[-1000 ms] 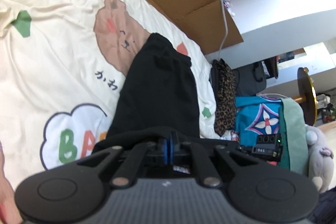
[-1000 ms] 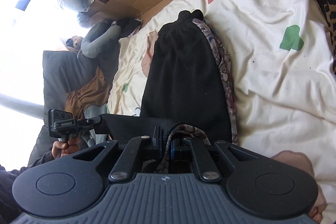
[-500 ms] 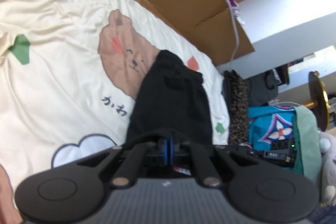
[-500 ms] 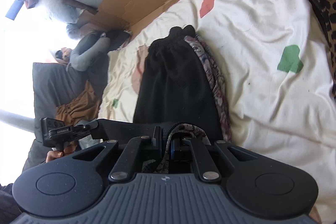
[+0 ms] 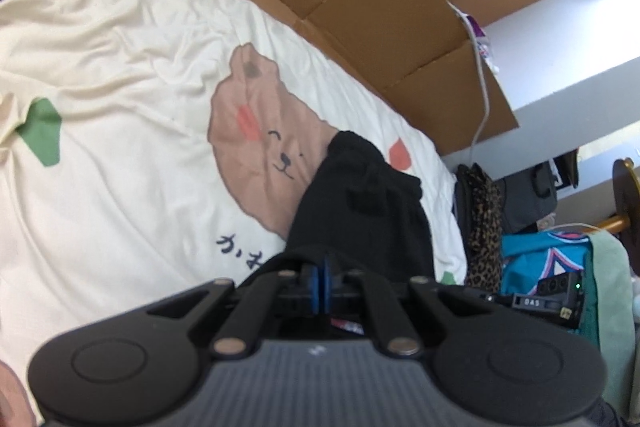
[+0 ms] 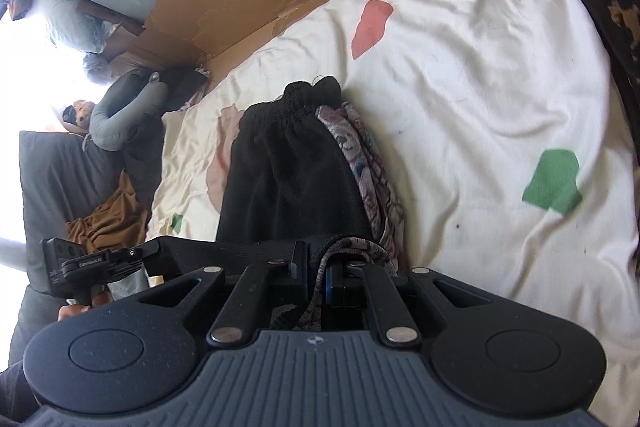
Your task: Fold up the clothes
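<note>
1. The black garment (image 5: 360, 211) is soft, limp cloth. I judge it light, and it will sag and drape wherever it is not held, so it needs two grips along one edge to keep that edge straight.
2. It lies stretched across the cream sheet (image 5: 120, 75), its far gathered end resting partly over the printed bear (image 5: 264, 155), its near end raised to both grippers.
3. A patterned lining (image 6: 372, 167) shows along its right side. Two layers, so they may slide on each other; I would pinch through both.
4. My left gripper (image 5: 321, 287) has its blue pads pressed together on a fold of the black hem — no gap between them that I can see.
5. My right gripper (image 6: 318, 283) is closed on a bunched strip of black cloth and lining that loops over its fingers.
6. Both grippers point along the garment's length, low and near level, side by side at the near edge. The right view shows the left one just off to its left.
7. My guess: the hem is ready to be carried toward the far gathered end — keep tension even, or the middle will droop.
</note>
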The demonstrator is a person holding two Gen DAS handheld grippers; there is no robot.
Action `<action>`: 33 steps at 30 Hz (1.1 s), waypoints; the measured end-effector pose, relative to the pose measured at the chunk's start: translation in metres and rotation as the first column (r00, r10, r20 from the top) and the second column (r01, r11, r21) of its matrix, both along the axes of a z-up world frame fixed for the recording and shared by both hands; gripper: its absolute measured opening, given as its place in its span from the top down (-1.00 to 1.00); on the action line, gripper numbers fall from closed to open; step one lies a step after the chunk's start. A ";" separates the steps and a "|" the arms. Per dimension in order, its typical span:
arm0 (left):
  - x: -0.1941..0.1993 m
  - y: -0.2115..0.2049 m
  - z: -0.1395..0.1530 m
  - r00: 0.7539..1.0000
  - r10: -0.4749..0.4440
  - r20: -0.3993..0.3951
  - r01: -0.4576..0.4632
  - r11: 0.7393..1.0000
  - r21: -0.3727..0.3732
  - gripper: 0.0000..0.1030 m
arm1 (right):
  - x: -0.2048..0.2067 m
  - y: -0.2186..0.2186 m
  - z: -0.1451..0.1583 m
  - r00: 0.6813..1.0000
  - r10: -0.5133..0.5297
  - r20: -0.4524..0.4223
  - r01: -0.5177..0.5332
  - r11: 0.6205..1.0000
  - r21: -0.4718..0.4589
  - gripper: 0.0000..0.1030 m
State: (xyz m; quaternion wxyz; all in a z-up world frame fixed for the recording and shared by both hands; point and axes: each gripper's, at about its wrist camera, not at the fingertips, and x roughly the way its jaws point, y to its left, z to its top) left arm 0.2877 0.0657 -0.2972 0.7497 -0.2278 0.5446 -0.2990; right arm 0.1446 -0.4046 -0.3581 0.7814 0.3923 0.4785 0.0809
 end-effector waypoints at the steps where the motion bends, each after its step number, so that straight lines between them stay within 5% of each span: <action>1: 0.002 -0.002 -0.002 1.000 0.000 -0.001 0.000 1.000 0.010 0.94 | 0.002 0.000 -0.002 1.000 -0.003 -0.005 0.003 1.000 -0.005 0.87; 5: 0.009 -0.009 -0.014 1.000 -0.004 -0.022 0.005 0.999 0.045 0.91 | 0.007 -0.004 -0.014 0.999 -0.028 -0.026 0.028 0.999 -0.016 0.82; 7: 0.010 -0.014 -0.019 1.000 -0.015 -0.028 0.017 0.997 0.080 0.71 | 0.008 -0.005 -0.019 0.999 -0.036 -0.038 0.036 0.999 -0.013 0.76; 9: 0.009 -0.014 -0.018 1.000 -0.023 -0.021 0.025 0.996 0.084 0.60 | 0.004 -0.004 -0.017 0.999 -0.036 -0.033 0.035 0.999 -0.019 0.51; 10: 0.008 -0.014 -0.016 0.999 -0.027 -0.017 0.029 0.996 0.083 0.49 | 0.002 -0.005 -0.014 0.999 -0.039 -0.026 0.038 0.999 -0.024 0.15; 11: 0.006 -0.014 -0.014 0.999 -0.032 -0.011 0.033 0.996 0.084 0.40 | -0.001 -0.005 -0.011 0.999 -0.043 -0.017 0.043 0.999 -0.029 0.05; 13: 0.002 -0.012 -0.007 0.999 -0.044 0.014 0.042 0.994 0.103 0.12 | -0.006 -0.008 -0.005 0.999 -0.050 0.000 0.050 0.998 -0.032 0.05; 17: -0.010 -0.009 0.006 0.993 -0.090 0.074 0.076 0.983 0.169 0.09 | -0.017 -0.010 0.008 0.998 -0.053 0.024 0.055 0.995 -0.083 -0.04; 22: -0.025 -0.009 0.013 0.978 -0.164 0.132 0.125 0.957 0.261 -0.25 | -0.032 -0.006 0.025 0.998 -0.028 0.063 0.038 0.984 -0.171 -0.22; 26: -0.037 -0.017 0.001 0.965 -0.230 0.128 0.176 0.924 0.339 -0.25 | -0.042 0.005 0.031 0.996 0.036 0.081 -0.017 0.973 -0.231 -0.48; 33: -0.048 -0.035 -0.017 0.941 -0.318 0.117 0.239 0.868 0.436 -0.15 | -0.047 0.032 0.013 0.990 0.143 0.011 -0.130 0.927 -0.353 -0.48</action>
